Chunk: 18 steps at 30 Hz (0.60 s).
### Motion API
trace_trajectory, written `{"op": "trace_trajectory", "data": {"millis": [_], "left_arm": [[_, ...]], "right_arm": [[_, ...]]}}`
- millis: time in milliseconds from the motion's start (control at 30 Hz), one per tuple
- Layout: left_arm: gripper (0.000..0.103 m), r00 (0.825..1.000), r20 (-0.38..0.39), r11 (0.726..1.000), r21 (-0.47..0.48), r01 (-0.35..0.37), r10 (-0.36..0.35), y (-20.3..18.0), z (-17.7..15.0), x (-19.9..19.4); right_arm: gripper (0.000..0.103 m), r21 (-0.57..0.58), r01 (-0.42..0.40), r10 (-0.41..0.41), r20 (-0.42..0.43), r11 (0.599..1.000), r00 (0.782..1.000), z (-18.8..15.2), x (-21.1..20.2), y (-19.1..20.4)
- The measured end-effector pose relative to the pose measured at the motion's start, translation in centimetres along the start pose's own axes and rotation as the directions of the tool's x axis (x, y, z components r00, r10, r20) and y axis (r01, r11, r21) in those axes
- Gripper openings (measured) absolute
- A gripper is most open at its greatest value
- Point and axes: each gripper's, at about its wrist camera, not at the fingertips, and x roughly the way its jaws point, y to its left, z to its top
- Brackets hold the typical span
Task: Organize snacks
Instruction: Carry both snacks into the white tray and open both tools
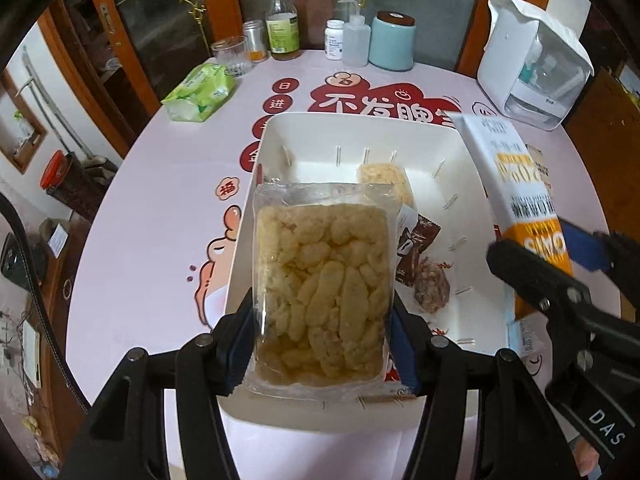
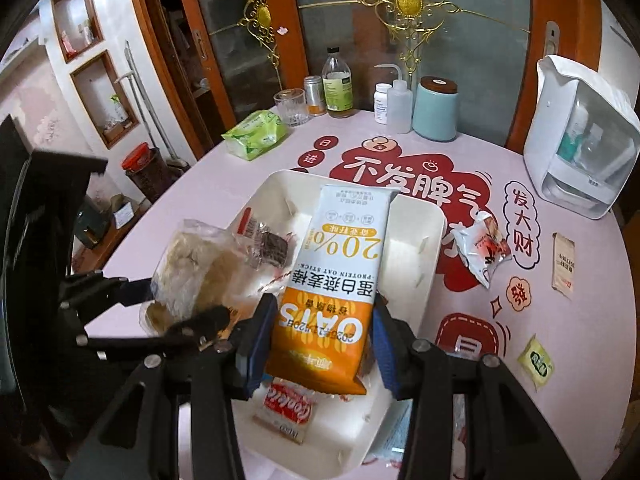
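Both packets held over the white bin (image 1: 280, 132), the landmark here, seemingly so each can drop straight in beside the snacks already lying inside. Left gripper (image 1: 320, 344) clenched on a clear bag of puffed corn sticks (image 1: 324, 280), jaws pressing its two side edges near the bottom seam, bag hanging above the near-left part of the bin. Right gripper (image 2: 320, 340) grasping an orange-and-white oat bar packet (image 2: 332, 280) by its lower end, jaws squeezing both edges, packet stretched out over the middle of the bin. Inside the bin: a brown wrapped bar (image 1: 416, 248), a pale cracker pack (image 1: 384, 180) farther back, a red-lettered packet (image 2: 286, 406) at the near end. Still outside the bin, on the pink tabletop (image 2: 460, 280) to its right: a crumpled red-and-white wrapper (image 2: 482, 246), a beige sachet (image 2: 563, 260), a small yellow sachet (image 2: 536, 362); judged as yet to be gathered. Both grippers tilted steeply downward, side by side, close but apparently not touching, left one just left of the right.
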Motion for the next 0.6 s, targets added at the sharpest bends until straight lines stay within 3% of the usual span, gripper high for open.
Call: {"op": "trace_trajectory", "data": {"millis": [367, 600], "left_arm": [[0.058, 0.999, -0.035, 0.998, 0.059, 0.018, -0.016, -0.9, 1.5, 5.0], [0.058, 0.999, -0.005, 0.996, 0.078, -0.046, 0.046, -1.4, 4.0, 7.2]], "right_arm": [[0.046, 0.024, 0.072, -0.07, -0.079, 0.997, 0.994, 1.8, 6.1, -2.0], [0.047, 0.026, 0.08, -0.075, -0.148, 0.996, 0.986, 2.6, 9.5, -3.1]]}}
